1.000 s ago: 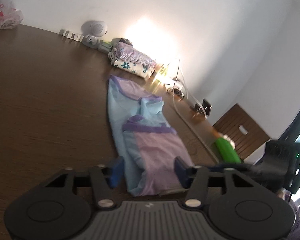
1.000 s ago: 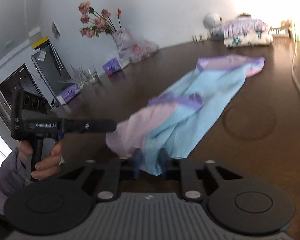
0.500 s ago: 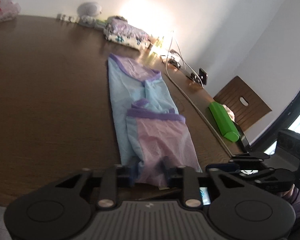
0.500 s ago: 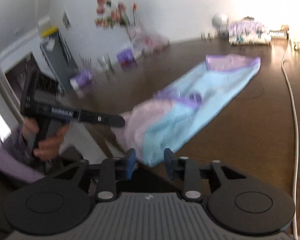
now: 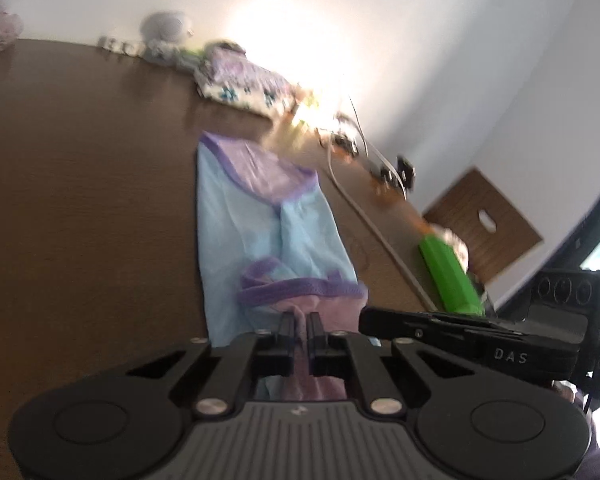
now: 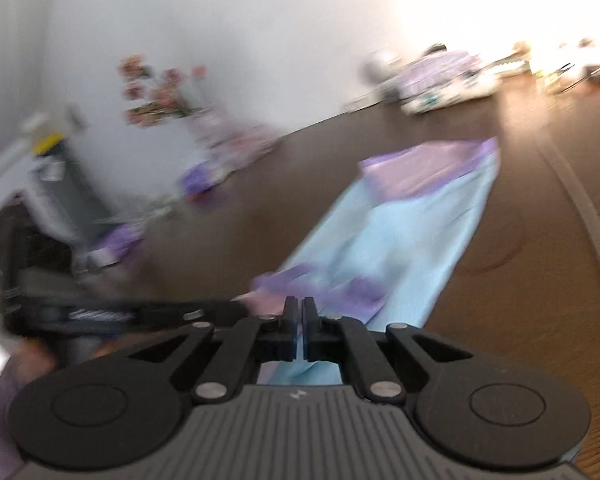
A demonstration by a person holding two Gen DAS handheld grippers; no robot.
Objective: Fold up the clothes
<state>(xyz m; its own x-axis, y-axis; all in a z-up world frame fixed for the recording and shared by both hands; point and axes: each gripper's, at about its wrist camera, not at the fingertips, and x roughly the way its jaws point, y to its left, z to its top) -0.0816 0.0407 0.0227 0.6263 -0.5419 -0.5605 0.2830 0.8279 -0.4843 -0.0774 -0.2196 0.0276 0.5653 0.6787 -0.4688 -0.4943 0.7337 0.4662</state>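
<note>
A light blue garment with purple trim and a pink-lilac panel lies lengthwise on the dark wooden table, folded into a long strip. My left gripper is shut on the pink near end of the garment. My right gripper is shut on the blue near edge of the same garment, beside the left one. In the left wrist view the right gripper's black body lies just to the right. Both views are blurred.
A folded floral stack sits at the far edge by the wall. A white cable runs along the right side, with a green object and a wooden chair beyond. Flowers stand at the left.
Both grippers, open around the near hem half a second ago, have closed on the cloth. The near end has bunched up slightly and lifted.
</note>
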